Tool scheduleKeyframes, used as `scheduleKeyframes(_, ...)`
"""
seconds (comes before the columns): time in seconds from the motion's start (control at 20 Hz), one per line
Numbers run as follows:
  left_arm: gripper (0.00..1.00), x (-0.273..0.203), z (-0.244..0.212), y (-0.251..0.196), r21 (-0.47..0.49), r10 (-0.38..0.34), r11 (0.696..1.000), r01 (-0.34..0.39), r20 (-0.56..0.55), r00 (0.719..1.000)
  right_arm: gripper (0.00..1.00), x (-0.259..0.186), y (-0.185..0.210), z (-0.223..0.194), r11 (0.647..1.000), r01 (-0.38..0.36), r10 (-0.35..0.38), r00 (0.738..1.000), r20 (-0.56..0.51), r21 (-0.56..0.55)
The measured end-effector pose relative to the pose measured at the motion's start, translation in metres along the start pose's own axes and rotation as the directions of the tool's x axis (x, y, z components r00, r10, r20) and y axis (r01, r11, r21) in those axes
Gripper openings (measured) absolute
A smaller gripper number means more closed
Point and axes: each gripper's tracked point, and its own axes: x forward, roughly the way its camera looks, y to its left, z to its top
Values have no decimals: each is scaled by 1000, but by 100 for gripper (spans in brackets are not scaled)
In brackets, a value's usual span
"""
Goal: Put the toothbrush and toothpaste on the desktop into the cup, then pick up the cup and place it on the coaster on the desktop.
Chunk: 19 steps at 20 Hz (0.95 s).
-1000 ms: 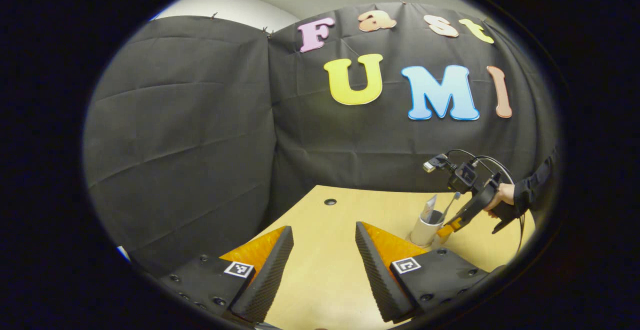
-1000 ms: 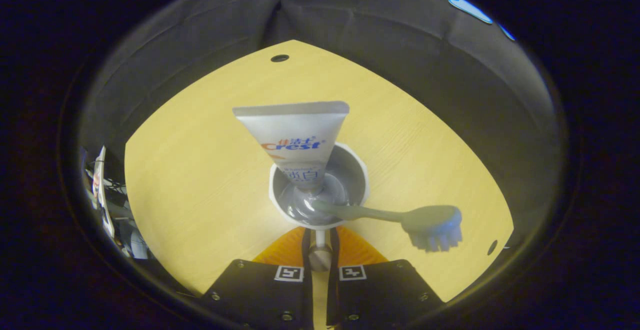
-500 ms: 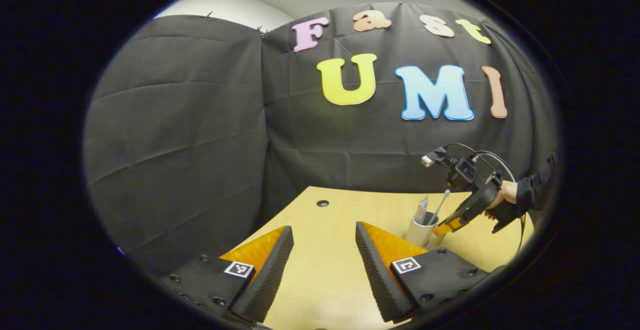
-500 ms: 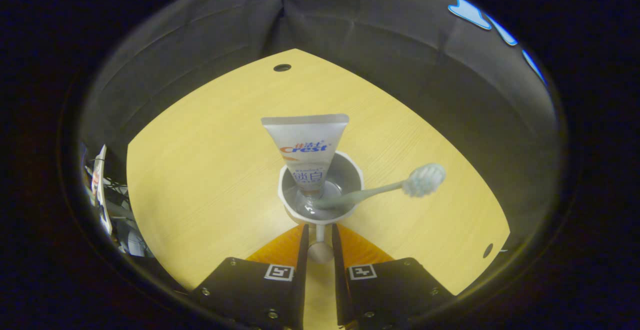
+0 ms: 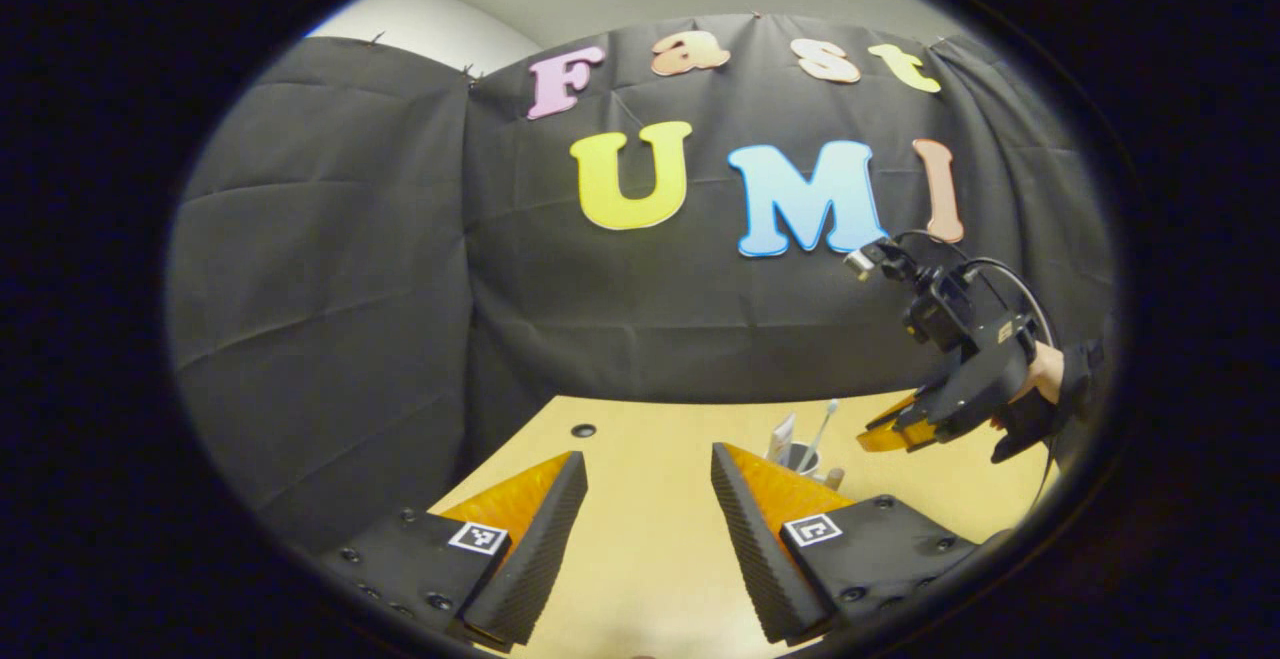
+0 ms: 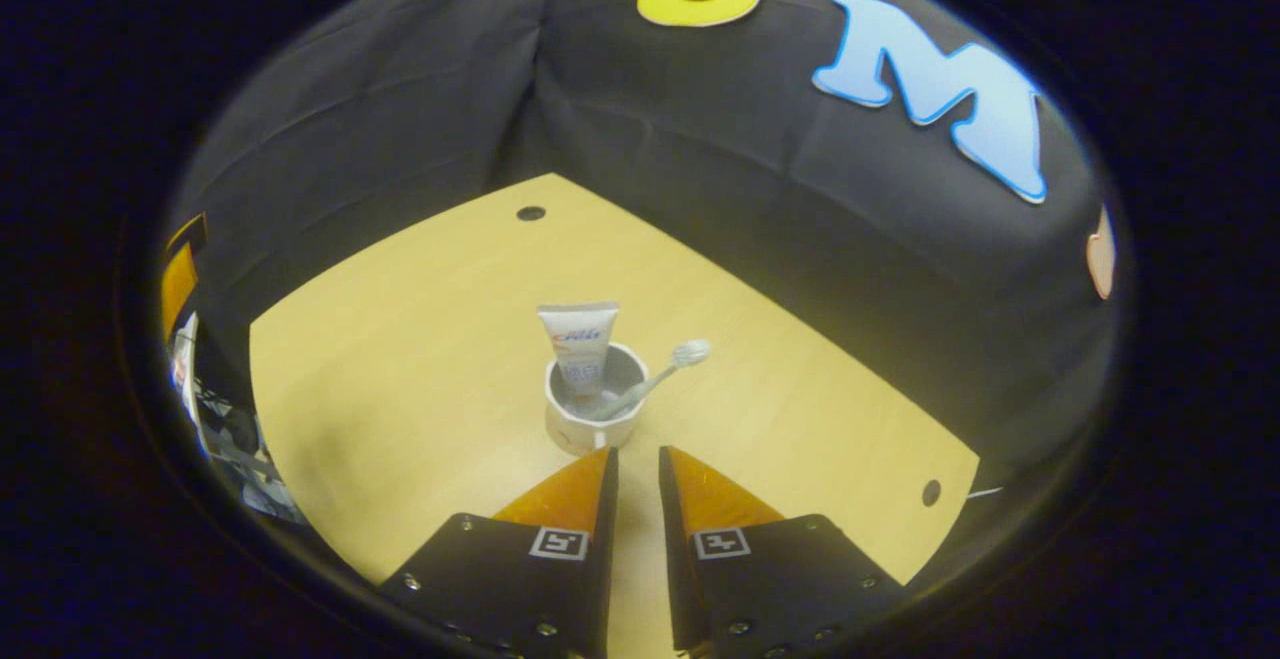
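Wood desktop [image 6: 400, 359], black cloth wall [image 6: 700, 159] behind. Near to far from the right gripper [image 6: 636, 469]: fingers narrowly apart, gripping nothing, tips just short of the cup [image 6: 590, 419] and raised above it. Cup dead ahead, upright on the desktop, handle side toward the gripper. Toothpaste [image 6: 580, 344] standing in the cup, cap down, flat end up, on the far-left side. Toothbrush [image 6: 650, 379] in the cup too, leaning off to the right, bristle head out over the rim. Cable hole [image 6: 531, 213] farther ahead near the far edge, second hole [image 6: 931, 492] off to the right.

From the left gripper [image 5: 648, 504]: fingers spread wide, nothing between them, low over the desktop [image 5: 650, 539]. Cup [image 5: 798, 459] ahead and right, partly hidden behind the right finger, toothpaste [image 5: 781, 436] and toothbrush [image 5: 822, 424] sticking out the top. Right gripper [image 5: 885, 429] beyond, up and right of the cup, held by a hand [image 5: 1045, 374] in a dark sleeve.
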Motion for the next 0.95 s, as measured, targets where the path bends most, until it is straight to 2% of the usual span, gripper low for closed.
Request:
scheduleKeyframes(0.1,81,9,12,-18,4,-49,999,49,22,999,24,-30,-12,15,995,81,-86,992,96,52)
scheduleKeyframes(0.2,81,18,24,-40,5,-103,995,103,40,994,25,-61,-20,29,982,136,-158,970,183,128)
scheduleKeyframes(0.25,81,23,32,-51,10,-131,991,130,56,990,31,-75,-24,36,973,159,-194,956,222,168)
scheduleKeyframes(0.3,89,25,39,-61,14,-152,988,151,69,986,41,-92,-28,40,961,186,-236,937,256,204)
scheduleKeyframes(0.35,84,27,46,-71,15,-175,985,174,85,981,58,-108,-33,45,947,217,-280,917,283,236)
scheduleKeyframes(0.4,80,29,55,-79,11,-193,981,193,101,976,54,-124,-38,51,934,247,-323,894,310,259)
scheduleKeyframes(0.45,84,31,63,-88,4,-211,977,212,119,970,54,-138,-43,53,922,280,-362,870,335,269)
scheduleKeyframes(0.5,81,31,69,-95,0,-225,974,227,133,965,60,-150,-49,56,907,322,-405,843,355,270)
scheduleKeyframes(0.55,89,31,77,-101,-3,-238,970,241,149,960,57,-161,-52,58,894,356,-440,817,373,273)
scheduleKeyframes(0.6,85,31,84,-107,-3,-250,967,253,161,955,57,-173,-52,56,880,380,-468,793,389,284)
scheduleKeyframes(0.65,85,30,89,-111,-3,-259,965,263,172,951,62,-181,-49,58,870,388,-487,771,410,305)
scheduleKeyframes(0.75,80,29,96,-118,-7,-273,960,280,189,943,100,-203,-46,58,851,388,-518,733,442,354)
scheduleKeyframes(0.8,89,28,99,-121,-7,-282,957,289,196,939,99,-208,-47,57,837,400,-539,718,441,373)
scheduleKeyframes(0.85,84,28,100,-122,-2,-282,957,289,201,938,97,-210,-48,54,824,408,-558,704,439,393)
scheduleKeyframes(0.95,85,27,105,-121,6,-278,959,283,213,937,97,-218,-47,51,808,407,-578,684,445,425)
